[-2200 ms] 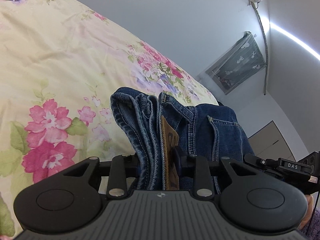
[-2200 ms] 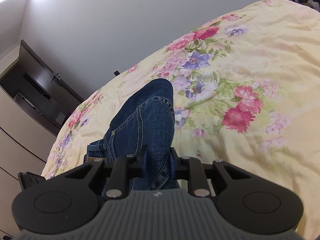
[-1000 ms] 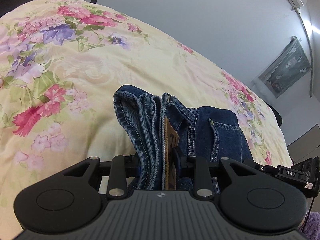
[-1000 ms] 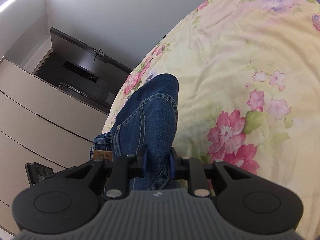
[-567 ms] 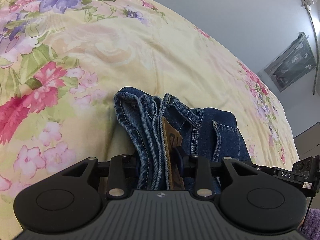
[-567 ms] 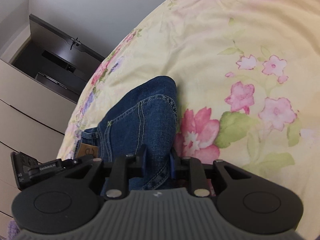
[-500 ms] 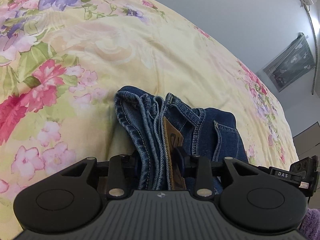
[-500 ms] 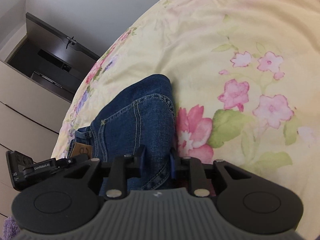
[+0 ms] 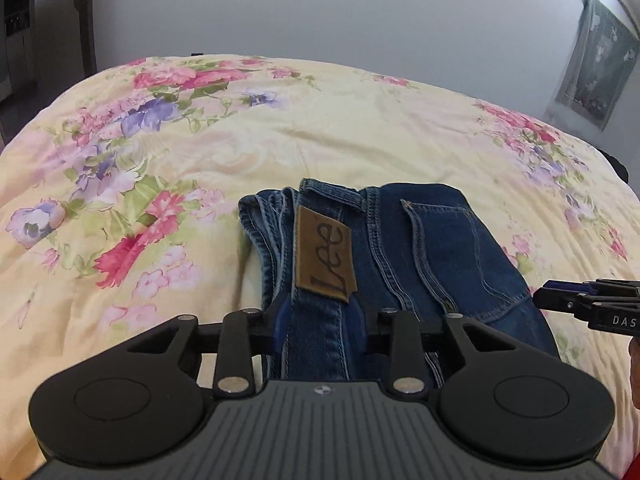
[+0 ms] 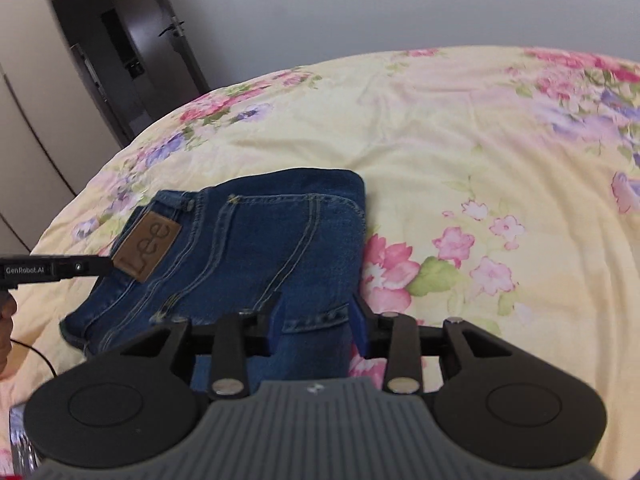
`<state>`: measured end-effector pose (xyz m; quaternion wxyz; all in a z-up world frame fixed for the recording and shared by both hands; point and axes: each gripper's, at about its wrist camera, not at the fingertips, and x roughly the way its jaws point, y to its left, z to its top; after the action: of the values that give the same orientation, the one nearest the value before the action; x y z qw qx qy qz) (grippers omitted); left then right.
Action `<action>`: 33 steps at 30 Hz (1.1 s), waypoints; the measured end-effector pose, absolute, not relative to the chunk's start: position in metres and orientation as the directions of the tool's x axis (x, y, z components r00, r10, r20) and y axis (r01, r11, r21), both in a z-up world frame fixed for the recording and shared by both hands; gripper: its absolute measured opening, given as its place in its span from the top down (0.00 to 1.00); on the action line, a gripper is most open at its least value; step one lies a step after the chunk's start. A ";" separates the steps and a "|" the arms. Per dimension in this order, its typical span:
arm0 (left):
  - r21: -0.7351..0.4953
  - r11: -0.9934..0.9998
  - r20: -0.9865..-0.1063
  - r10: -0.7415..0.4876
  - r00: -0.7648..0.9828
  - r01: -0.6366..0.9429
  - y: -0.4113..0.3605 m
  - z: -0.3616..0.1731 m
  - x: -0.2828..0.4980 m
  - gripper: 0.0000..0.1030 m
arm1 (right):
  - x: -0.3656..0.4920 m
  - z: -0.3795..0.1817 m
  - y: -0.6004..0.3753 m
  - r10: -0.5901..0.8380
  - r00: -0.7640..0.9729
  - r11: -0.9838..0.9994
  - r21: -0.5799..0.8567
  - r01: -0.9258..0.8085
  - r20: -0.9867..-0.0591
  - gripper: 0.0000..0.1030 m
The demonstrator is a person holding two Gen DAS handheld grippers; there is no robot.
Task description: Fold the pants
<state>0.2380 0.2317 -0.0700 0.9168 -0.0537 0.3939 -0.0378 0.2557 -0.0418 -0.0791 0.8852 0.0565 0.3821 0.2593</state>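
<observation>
The folded blue jeans lie flat on the flowered bed cover, brown leather label facing up. My left gripper has the waistband between its pads, denim touching both, and its jaws are closing. In the right wrist view the jeans show a back pocket and the label. My right gripper straddles the folded near edge with its jaws opening; the right pad stands clear of the cloth. Each gripper shows at the other view's edge: the right gripper and the left gripper.
The bed cover stretches wide beyond and right of the jeans. A dark door and pale wardrobe fronts stand past the bed's far left. A wall hanging is at the far right. A thin cable trails at left.
Both grippers rolled level and the jeans went from standing on edge to lying flat, label up. The right jaws have spread wider off the denim.
</observation>
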 end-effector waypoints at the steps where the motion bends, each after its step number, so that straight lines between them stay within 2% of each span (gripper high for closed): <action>1: -0.127 0.992 -0.709 -0.112 0.696 0.030 0.229 -0.068 0.229 0.65 | 0.244 -0.079 -0.039 0.495 0.583 0.861 0.273 -0.430 -0.644 0.69; 6: -0.055 0.998 -0.745 -0.060 0.665 0.030 0.218 -0.091 0.215 0.69 | 0.204 -0.094 -0.025 0.459 0.597 0.868 0.191 -0.457 -0.658 0.69; 12: -0.011 1.000 -0.778 -0.010 0.628 0.002 0.217 -0.123 0.221 0.66 | 0.203 -0.117 -0.014 0.432 0.578 0.873 0.162 -0.460 -0.692 0.69; 15: -0.006 1.000 -0.787 0.008 0.617 -0.021 0.215 -0.125 0.223 0.66 | 0.207 -0.127 -0.004 0.403 0.581 0.876 0.115 -0.469 -0.707 0.70; 19: 0.003 1.000 -0.785 0.012 0.619 -0.015 0.213 -0.118 0.221 0.67 | 0.213 -0.123 -0.004 0.396 0.551 0.882 0.137 -0.452 -0.734 0.69; 22: 0.041 0.999 -0.762 0.039 0.647 -0.011 0.203 -0.094 0.216 0.68 | 0.215 -0.110 -0.003 0.388 0.527 0.880 0.134 -0.456 -0.756 0.69; 24: 0.019 1.000 -0.721 0.013 0.693 0.002 0.198 -0.068 0.207 0.68 | 0.210 -0.090 -0.005 0.393 0.540 0.876 0.124 -0.467 -0.744 0.69; 25: 0.006 1.000 -0.703 0.000 0.711 0.006 0.196 -0.054 0.202 0.68 | 0.207 -0.079 -0.006 0.397 0.558 0.875 0.116 -0.471 -0.729 0.65; 27: -0.003 1.000 -0.668 -0.009 0.744 0.010 0.191 -0.023 0.191 0.68 | 0.197 -0.047 -0.010 0.405 0.602 0.871 0.090 -0.484 -0.688 0.55; 33: -0.036 0.999 -0.532 -0.027 0.847 0.009 0.175 0.077 0.147 0.65 | 0.151 0.051 -0.026 0.442 0.735 0.869 0.040 -0.494 -0.514 0.48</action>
<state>0.1469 0.1751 0.0768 0.9607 -0.0160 0.2768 -0.0093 0.1509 -0.0255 0.0505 0.9302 -0.0493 0.2630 0.2514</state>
